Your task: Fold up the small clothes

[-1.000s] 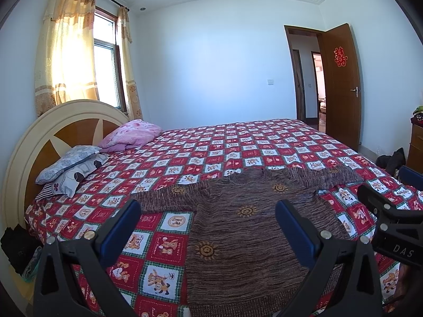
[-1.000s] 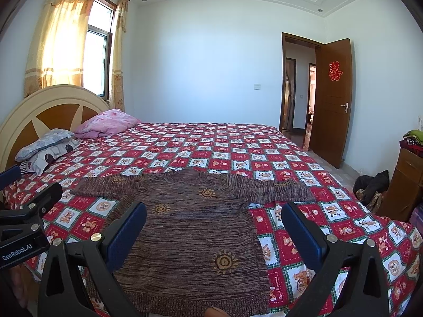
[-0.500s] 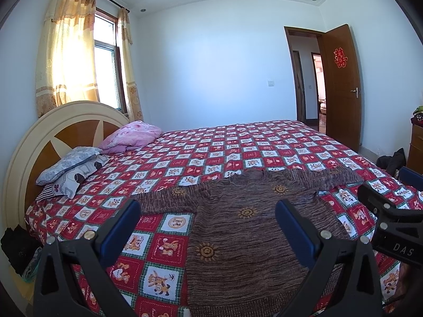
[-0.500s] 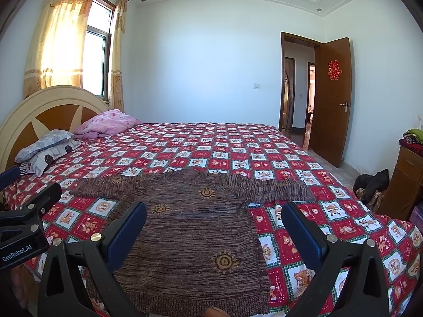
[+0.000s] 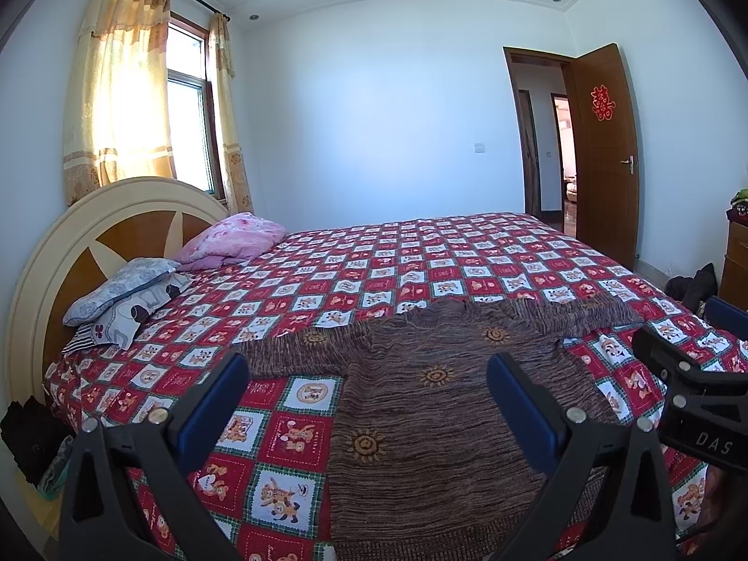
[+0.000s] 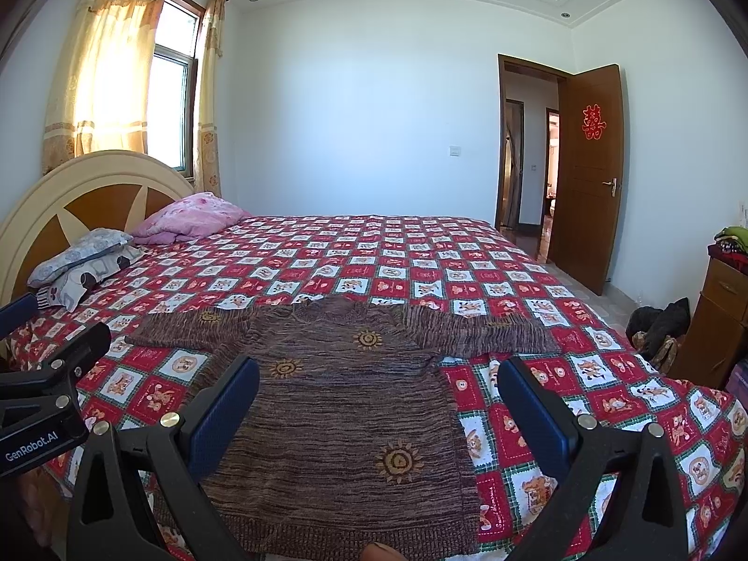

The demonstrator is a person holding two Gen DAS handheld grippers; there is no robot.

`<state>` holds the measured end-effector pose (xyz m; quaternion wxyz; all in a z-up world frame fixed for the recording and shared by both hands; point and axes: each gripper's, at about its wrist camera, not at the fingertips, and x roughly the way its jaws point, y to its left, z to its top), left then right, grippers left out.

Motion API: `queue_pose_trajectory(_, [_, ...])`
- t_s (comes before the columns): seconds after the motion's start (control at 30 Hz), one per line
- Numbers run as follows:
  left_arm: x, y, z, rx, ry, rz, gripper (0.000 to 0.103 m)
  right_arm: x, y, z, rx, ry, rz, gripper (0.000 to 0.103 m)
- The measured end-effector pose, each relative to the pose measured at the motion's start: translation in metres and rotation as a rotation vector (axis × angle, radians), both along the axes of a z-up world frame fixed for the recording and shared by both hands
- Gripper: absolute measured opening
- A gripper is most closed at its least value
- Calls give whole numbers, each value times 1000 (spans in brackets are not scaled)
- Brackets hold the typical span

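A brown knitted sweater (image 5: 435, 402) (image 6: 346, 397) with small sun motifs lies flat on the bed, both sleeves spread sideways, its hem at the near edge. My left gripper (image 5: 369, 402) hovers open above the sweater's left half, nothing between its blue pads. My right gripper (image 6: 378, 402) is open too, held over the sweater's lower right part and the quilt beside it. Each gripper shows at the edge of the other's view.
The bed carries a red checked cartoon quilt (image 5: 420, 271) (image 6: 420, 262). Pillows (image 5: 126, 294) and a pink pillow (image 6: 191, 222) lie by the round headboard on the left. An open brown door (image 6: 589, 177), a wooden cabinet (image 6: 720, 318) and dark bags (image 6: 659, 327) on the floor stand to the right.
Both views have tipped up very slightly; the sweater and both open grippers stay as they were.
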<state>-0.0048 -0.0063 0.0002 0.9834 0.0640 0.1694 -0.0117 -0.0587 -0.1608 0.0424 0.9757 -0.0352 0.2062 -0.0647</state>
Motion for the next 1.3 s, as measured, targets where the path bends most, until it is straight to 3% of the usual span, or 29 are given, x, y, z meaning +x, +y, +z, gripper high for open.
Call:
queue_pose_trajectory(1.1, [2, 2, -3, -6, 0, 11, 103, 1, 0, -6, 7, 10, 5, 102])
queue_pose_trajectory(1.3, [10, 5, -15, -27, 30, -10, 103, 8, -4, -10, 8, 22, 7, 102])
